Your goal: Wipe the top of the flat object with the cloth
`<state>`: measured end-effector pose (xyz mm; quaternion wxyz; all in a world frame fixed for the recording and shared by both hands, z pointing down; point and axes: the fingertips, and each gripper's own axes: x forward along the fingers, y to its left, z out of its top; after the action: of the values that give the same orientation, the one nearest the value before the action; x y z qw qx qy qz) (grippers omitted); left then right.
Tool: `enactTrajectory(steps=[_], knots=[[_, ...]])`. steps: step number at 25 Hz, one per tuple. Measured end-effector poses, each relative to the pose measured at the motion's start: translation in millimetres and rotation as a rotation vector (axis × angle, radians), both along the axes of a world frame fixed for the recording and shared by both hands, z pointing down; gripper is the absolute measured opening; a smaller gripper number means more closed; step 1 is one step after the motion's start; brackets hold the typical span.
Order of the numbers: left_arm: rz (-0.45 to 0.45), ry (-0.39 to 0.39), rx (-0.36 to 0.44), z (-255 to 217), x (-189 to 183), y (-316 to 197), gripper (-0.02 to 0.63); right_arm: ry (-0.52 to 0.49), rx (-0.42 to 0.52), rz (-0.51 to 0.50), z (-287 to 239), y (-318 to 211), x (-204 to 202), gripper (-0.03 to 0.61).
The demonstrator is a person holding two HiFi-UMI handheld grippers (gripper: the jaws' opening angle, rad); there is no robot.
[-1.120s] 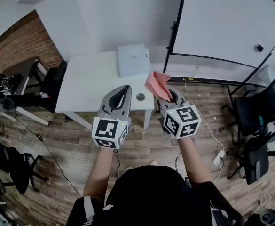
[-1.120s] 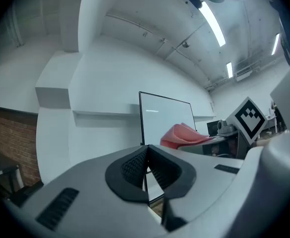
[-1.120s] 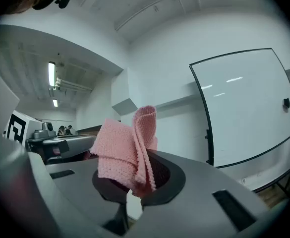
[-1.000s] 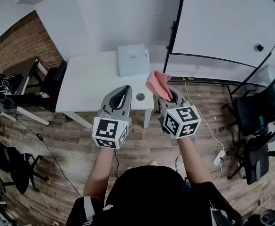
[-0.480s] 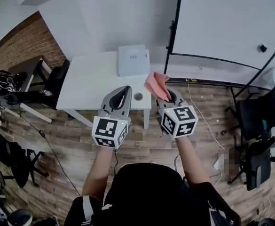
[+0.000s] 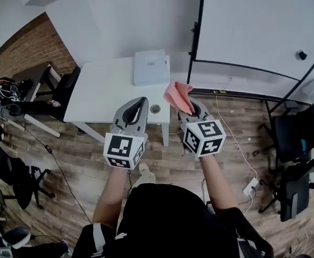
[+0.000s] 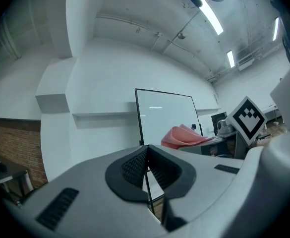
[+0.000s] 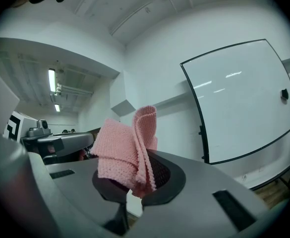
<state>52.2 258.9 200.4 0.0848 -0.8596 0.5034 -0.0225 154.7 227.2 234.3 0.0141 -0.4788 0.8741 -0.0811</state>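
One flat box (image 6: 152, 73), label (image 6: 150, 64) illegible

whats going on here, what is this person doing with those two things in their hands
A person stands facing a white table with a two-jaw tool in each hand. The right tool is shut on a folded pink cloth, which sticks up out of it. The left tool is shut with nothing in it. A flat pale grey box lies at the table's far edge. The cloth is not touching it, so no wiping has begun.
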Motion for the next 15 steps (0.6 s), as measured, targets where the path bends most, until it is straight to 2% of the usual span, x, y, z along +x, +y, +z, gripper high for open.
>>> enactTrajectory(steps=[8,15], knots=[[-0.013,0.008,0.001,2,-14,-25,0.009,-0.005,0.006,-0.001,-2,-25,-9,0.044],[-0.007,0.016,-0.012,7,-32,-82,0.009,0.010,-0.012,0.008,7,-72,-22,0.044]])
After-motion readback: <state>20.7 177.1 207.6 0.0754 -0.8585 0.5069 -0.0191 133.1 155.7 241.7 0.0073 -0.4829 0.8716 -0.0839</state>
